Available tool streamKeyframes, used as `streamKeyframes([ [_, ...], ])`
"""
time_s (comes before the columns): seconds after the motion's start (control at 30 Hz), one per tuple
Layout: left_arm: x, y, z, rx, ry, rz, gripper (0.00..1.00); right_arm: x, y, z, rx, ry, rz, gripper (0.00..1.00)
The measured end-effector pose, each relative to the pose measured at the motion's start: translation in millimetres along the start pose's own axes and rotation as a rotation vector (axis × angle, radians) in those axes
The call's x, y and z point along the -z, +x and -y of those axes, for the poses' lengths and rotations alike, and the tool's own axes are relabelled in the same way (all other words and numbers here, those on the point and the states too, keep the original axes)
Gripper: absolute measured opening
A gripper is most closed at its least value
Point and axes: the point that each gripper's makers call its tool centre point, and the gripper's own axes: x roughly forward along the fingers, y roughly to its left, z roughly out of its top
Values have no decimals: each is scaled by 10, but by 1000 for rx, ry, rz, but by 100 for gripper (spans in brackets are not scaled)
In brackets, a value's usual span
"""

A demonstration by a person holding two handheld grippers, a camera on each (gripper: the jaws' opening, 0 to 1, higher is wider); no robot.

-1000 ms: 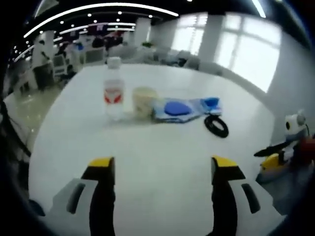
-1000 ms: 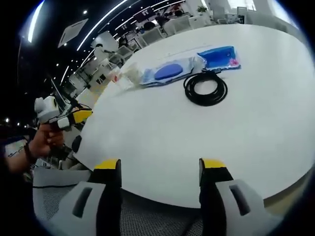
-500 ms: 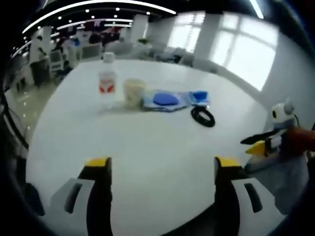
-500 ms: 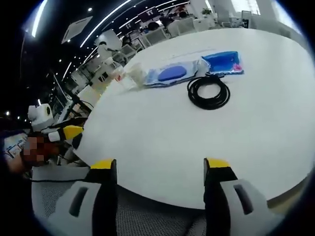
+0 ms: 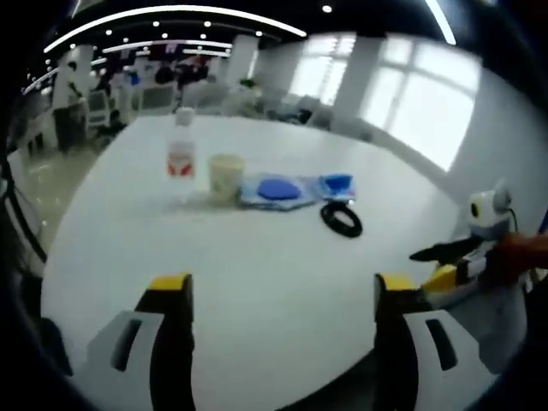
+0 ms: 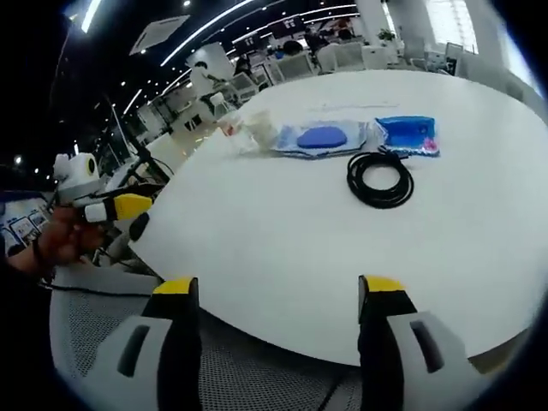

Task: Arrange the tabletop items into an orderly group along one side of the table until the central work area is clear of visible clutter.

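Observation:
On the white round table (image 5: 257, 257) stand a clear water bottle (image 5: 181, 157) with a red label and a pale cup (image 5: 225, 176), side by side. To their right lie a clear bag holding a blue oval thing (image 5: 276, 190), a small blue packet (image 5: 337, 182) and a coiled black cable (image 5: 342, 219). The same row shows in the right gripper view: cup (image 6: 257, 130), bag (image 6: 324, 137), blue packet (image 6: 407, 135), cable (image 6: 380, 180). My left gripper (image 5: 278, 287) stands open over the near table edge. My right gripper (image 6: 278, 287) stands open over the rim of the table (image 6: 300, 257), holding nothing.
A grey mesh chair (image 6: 231, 377) sits below the table rim under my right gripper. Desks, chairs and people fill the office behind the table. The other gripper (image 5: 467, 253) enters at the right; a hand holds the left gripper (image 6: 103, 208) at the left.
Both views have pulled back from the table, so the items look smaller and farther. The items themselves have not moved. Both grippers stay open.

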Motion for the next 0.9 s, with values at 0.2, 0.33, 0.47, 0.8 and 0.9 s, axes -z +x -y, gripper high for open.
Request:
streamKeyframes([
  [0.2,-7,-6,49,7,43,1,84,28,-1,99,43,-1,-19,71],
  [0.33,-32,-35,-66,-13,-10,15,84,-11,-25,195,73,30,0,70],
  [0.47,12,-58,-148,-31,-55,4,83,-10,-31,229,95,36,1,69],
  [0.8,40,-15,59,19,47,-21,86,-208,-186,306,203,-112,77,69],
  [0.9,59,-4,150,32,91,-29,86,-229,-198,352,211,-84,95,68],
])
